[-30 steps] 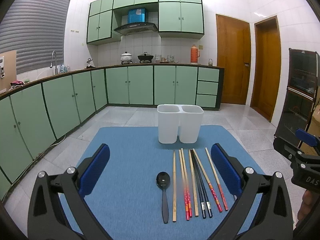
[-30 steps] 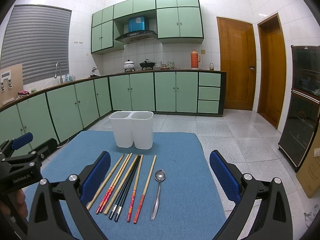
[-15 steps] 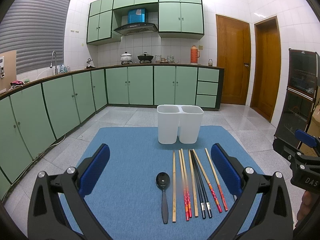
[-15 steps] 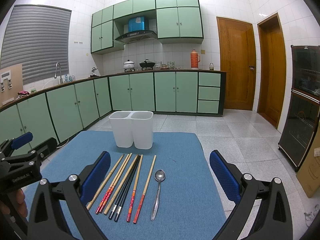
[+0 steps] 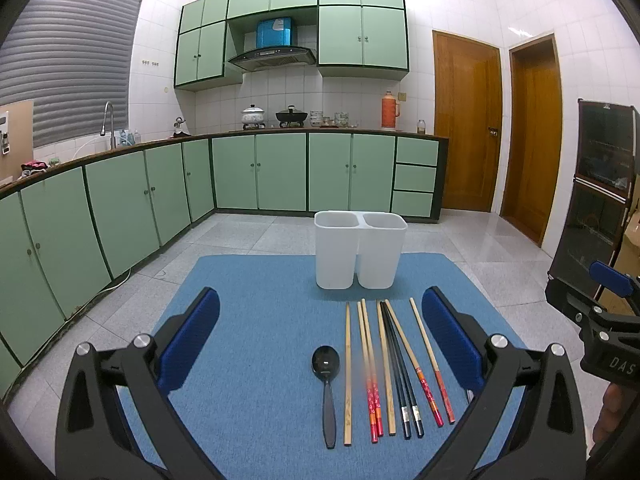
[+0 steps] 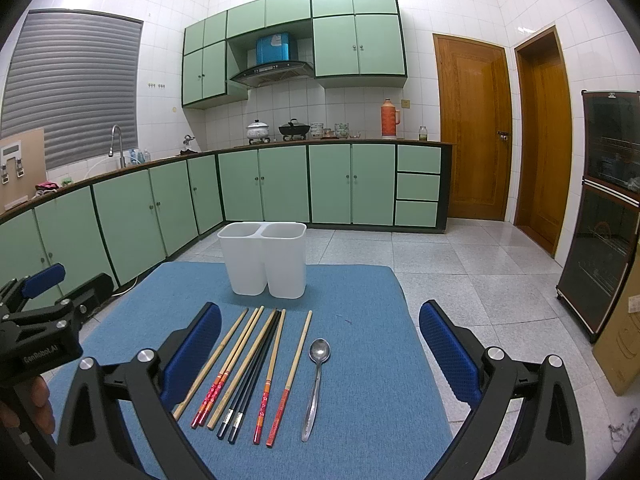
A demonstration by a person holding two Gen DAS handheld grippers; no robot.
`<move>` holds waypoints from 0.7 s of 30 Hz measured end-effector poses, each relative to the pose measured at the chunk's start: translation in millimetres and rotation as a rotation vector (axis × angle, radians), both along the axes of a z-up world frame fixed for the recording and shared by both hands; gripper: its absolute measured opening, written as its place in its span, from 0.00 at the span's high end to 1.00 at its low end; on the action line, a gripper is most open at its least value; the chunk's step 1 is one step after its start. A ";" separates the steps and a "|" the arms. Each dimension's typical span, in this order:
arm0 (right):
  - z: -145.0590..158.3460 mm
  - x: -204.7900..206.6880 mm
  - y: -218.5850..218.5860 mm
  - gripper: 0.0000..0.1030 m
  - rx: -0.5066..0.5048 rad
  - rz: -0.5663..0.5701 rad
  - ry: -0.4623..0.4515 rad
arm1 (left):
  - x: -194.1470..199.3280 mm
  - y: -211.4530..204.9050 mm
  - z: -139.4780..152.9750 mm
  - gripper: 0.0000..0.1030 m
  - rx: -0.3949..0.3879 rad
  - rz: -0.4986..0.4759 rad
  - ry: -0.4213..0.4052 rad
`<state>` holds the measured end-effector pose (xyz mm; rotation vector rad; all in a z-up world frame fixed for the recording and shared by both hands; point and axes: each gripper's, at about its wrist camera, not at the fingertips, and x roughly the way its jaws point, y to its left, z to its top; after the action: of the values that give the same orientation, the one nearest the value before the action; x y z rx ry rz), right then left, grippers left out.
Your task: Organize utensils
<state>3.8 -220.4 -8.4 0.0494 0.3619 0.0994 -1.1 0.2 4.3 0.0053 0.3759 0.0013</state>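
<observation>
Chopsticks [image 5: 394, 368] and spoon [image 5: 327, 388] are laid in a row on blue mat [image 5: 256, 320]; white two-compartment holder [image 5: 360, 254], seemingly empty, is set behind. Left tongs [image 5: 320, 344] and right tongs [image 6: 318, 344] are held spread.

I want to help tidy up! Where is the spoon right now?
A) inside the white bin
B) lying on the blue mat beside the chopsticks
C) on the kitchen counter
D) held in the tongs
B: the spoon lies flat on the blue mat beside the chopsticks, while the white bin stands behind them and both tongs are open, holding nothing.
</observation>
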 end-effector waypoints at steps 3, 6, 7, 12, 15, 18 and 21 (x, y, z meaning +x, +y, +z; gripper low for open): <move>0.5 -0.2 -0.2 0.06 0.001 0.000 0.000 | -0.1 0.1 0.0 0.05 0.000 0.000 0.000; 0.7 -0.3 -0.1 0.06 0.000 -0.001 0.000 | -0.3 0.1 0.7 0.05 -0.001 0.001 -0.001; 0.7 -0.3 -0.2 0.06 0.000 -0.001 0.000 | -0.4 0.2 0.7 0.05 -0.001 0.000 -0.001; 0.3 -0.1 -0.1 0.06 0.000 0.000 0.000 | -0.3 -0.2 1.4 0.05 -0.001 0.000 -0.002; 0.2 -0.1 -0.2 0.06 0.001 -0.001 0.000 | -0.3 -0.2 1.6 0.05 -0.001 0.001 -0.002; 0.2 -0.1 -0.1 0.06 0.001 0.000 -0.001 | -0.5 0.1 1.3 0.05 -0.002 0.001 -0.003; 0.2 0.0 -0.1 0.06 0.001 0.000 0.000 | -0.6 0.3 1.4 0.05 -0.003 0.001 -0.003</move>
<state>3.7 -220.5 -8.2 0.0501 0.3615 0.0992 -1.7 0.6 5.8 0.0026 0.3731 0.0017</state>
